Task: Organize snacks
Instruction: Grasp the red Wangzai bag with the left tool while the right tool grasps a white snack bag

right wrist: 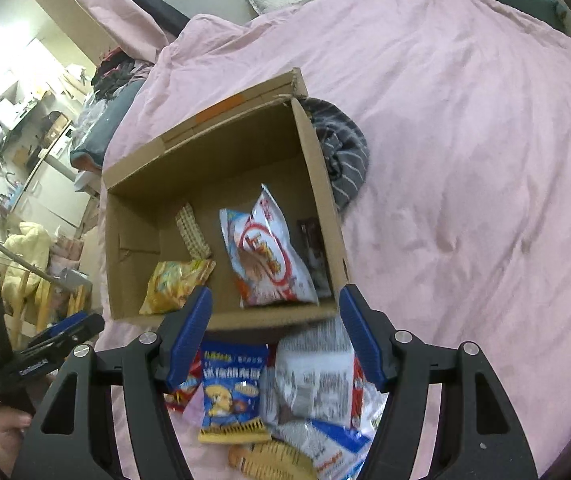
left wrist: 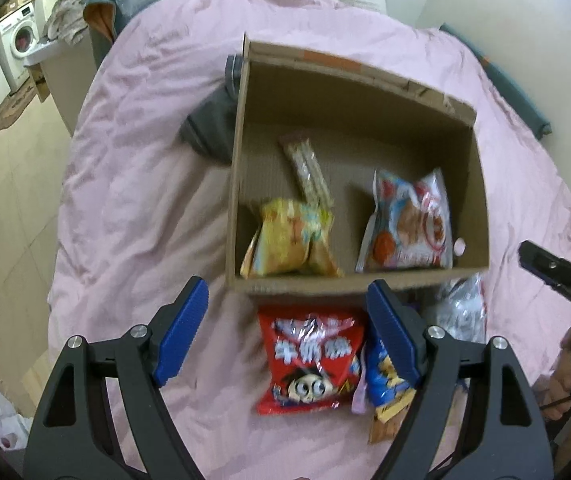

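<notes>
A cardboard box (left wrist: 237, 184) sits open on a bed covered with a pink quilt (left wrist: 137, 184). Inside the box, in the left wrist view, a yellow bag (left wrist: 289, 240) lies at the near left, a long pale pack (left wrist: 307, 170) runs away behind it, and a white-and-red bag (left wrist: 409, 224) lies at the near right. The right wrist view also shows a dark packet (right wrist: 313, 248) against the box's right wall.

Just outside the near wall of the box, loose snacks lie on the quilt: a red bag (left wrist: 311, 360) to the left, a blue bag (right wrist: 231, 388) beside it, and a silver bag (right wrist: 313, 376) to the right, partly overlapping the others.

The left tool (left wrist: 287, 328) hangs above the red bag with its jaws spread and nothing between them. The right tool (right wrist: 275, 334) hangs above the blue and silver bags, released likewise and grasping nothing.

A grey striped cloth (right wrist: 341, 148) lies bunched against the far side of the box.
</notes>
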`<state>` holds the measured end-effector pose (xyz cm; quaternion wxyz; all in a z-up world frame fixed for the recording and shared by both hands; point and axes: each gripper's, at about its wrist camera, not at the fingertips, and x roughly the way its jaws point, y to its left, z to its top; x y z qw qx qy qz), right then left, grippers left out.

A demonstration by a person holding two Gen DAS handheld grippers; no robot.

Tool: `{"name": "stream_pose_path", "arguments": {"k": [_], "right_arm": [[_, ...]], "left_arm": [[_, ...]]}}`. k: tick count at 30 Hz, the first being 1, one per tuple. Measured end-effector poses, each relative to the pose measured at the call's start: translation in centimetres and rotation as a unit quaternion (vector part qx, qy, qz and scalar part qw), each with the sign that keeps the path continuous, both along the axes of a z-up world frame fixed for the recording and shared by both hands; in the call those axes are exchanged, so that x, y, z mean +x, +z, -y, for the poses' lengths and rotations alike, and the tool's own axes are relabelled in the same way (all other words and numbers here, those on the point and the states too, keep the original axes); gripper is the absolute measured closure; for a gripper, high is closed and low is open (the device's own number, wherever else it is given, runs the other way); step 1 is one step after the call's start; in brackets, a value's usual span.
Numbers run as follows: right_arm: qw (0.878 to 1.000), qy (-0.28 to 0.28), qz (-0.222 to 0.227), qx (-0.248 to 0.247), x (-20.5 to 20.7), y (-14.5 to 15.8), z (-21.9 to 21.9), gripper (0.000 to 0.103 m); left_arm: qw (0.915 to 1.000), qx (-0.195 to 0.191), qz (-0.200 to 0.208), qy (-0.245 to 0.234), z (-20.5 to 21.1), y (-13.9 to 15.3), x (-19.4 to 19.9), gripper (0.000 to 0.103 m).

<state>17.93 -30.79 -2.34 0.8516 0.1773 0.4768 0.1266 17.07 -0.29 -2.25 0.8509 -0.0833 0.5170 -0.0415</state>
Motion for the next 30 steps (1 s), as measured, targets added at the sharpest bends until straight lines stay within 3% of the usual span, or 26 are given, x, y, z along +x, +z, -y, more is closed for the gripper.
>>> {"name": "stream_pose_path", "arguments": {"k": [10, 15, 18, 23, 25, 26, 28, 30], "right_arm": [[1.0, -0.012, -0.019, -0.002, -3.2, -1.2, 2.3, 0.031], [0.999, -0.017, -0.031, -0.019, -4.0, -2.0, 3.4, 0.031], [0.999, -0.02, -0.038, -0.026, -4.3, -2.5, 4.1, 0.031], [0.998, -0.025, -0.047, -0.027, -4.1, -2.9, 4.4, 0.031], [0.998, -0.026, -0.048, -0.02, -3.9, -2.9, 4.3, 0.031], [0.998, -0.025, -0.05, -0.018, -3.8, -2.9, 4.2, 0.031], [0.998, -0.026, -0.06, -0.01, -3.4, -3.3, 4.1, 0.031], [0.997, -0.026, -0.077, 0.006, -3.0, -4.1, 4.1, 0.031]], "left_arm": [[0.9923, -0.007, -0.123, -0.016, 3.0, -7.6, -0.2, 0.024], [0.99, -0.015, -0.138, -0.025, 4.1, -9.3, 0.6, 0.023], [0.989, -0.01, -0.145, -0.027, 4.5, -9.8, 0.6, 0.017], [0.9852, -0.037, -0.165, -0.027, 5.0, -10.4, 0.2, 0.017], [0.9862, -0.02, -0.16, -0.037, 5.5, -10.4, 0.1, 0.017], [0.986, -0.011, -0.163, -0.036, 5.3, -10.6, -0.1, 0.019], [0.9832, -0.034, -0.178, -0.023, 4.8, -11.2, 0.0, 0.028], [0.9818, -0.051, -0.182, -0.013, 4.2, -11.0, -0.3, 0.044]]}}
